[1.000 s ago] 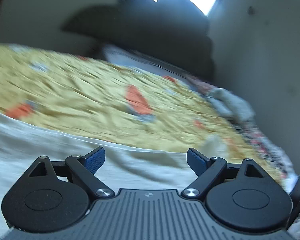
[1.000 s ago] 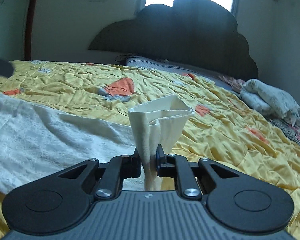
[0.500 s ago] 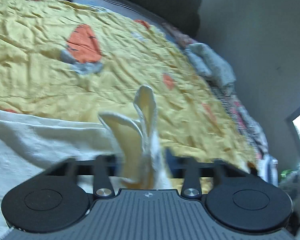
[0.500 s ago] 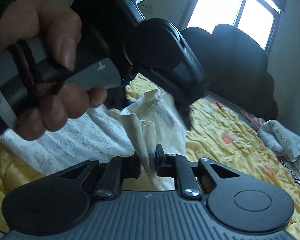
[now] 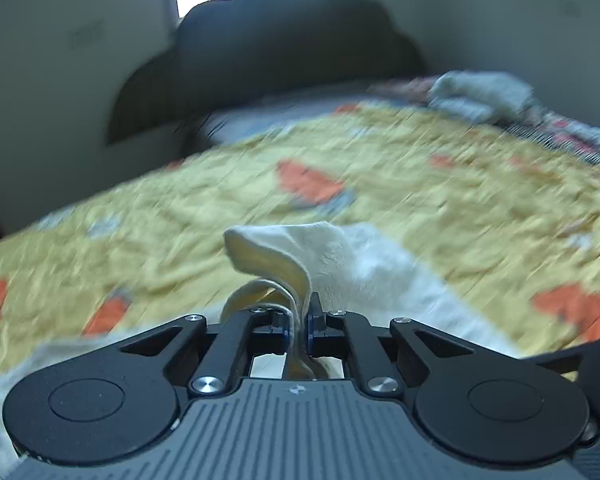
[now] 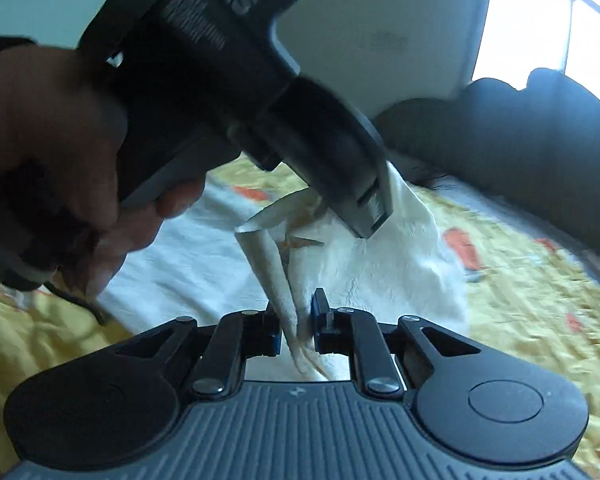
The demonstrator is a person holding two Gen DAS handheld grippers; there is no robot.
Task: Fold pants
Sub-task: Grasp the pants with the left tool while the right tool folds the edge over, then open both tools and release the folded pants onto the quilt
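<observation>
The cream-white pants (image 5: 364,256) lie across a yellow bedspread, with one corner lifted. My left gripper (image 5: 298,326) is shut on a bunched edge of the pants (image 5: 296,276), which curls up above the pads. In the right wrist view my right gripper (image 6: 296,330) is shut on another fold of the pants (image 6: 276,280). The left gripper's black body (image 6: 332,168) fills the upper left there, held by a hand (image 6: 60,152), and crosses close above the cloth (image 6: 400,264) that both grippers pinch.
The yellow bedspread (image 5: 440,200) with orange patches covers the bed. A dark scalloped headboard (image 5: 284,60) stands at the far end under a bright window. A bundle of grey-white cloth (image 5: 480,94) lies at the far right of the bed.
My left gripper went from open above the pants to shut on their lifted edge beside the right gripper. The left hand and its gripper came into the right wrist view and now fill its upper left.
</observation>
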